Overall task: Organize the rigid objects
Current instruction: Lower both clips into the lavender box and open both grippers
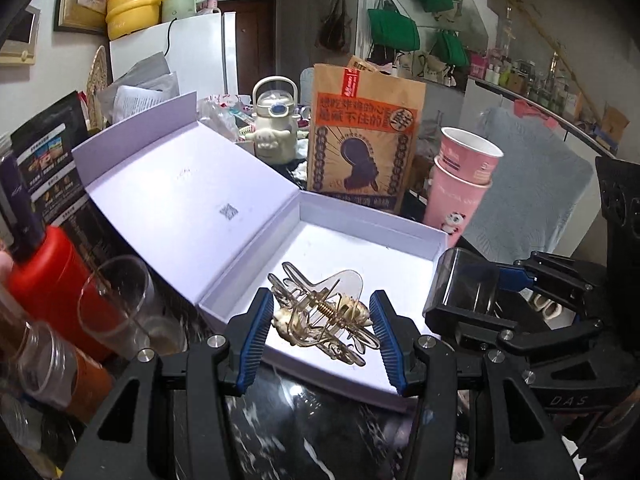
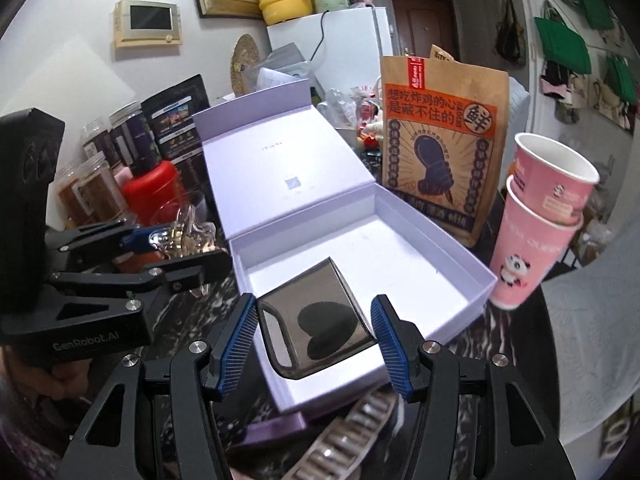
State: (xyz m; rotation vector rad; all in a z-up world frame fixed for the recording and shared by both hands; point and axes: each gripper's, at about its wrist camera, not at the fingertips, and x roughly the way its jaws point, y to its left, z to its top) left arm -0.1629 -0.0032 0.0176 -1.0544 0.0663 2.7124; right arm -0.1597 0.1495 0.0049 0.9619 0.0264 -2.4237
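Two grippers hang over the open white box (image 2: 452, 248) at frame centre. The right gripper (image 2: 316, 338) pinches a smoky translucent case (image 2: 320, 320) low in its view; tilted, it could slide free. The left gripper (image 1: 322, 334) pinches a clear hair claw (image 1: 320, 316); its thin prongs may snag the box rim, or twist loose.

We see a white fridge (image 1: 200, 52) at eleven o'clock, a brown door (image 1: 256, 40) at twelve, and green bags (image 1: 394, 30) hanging on the white wall at one.
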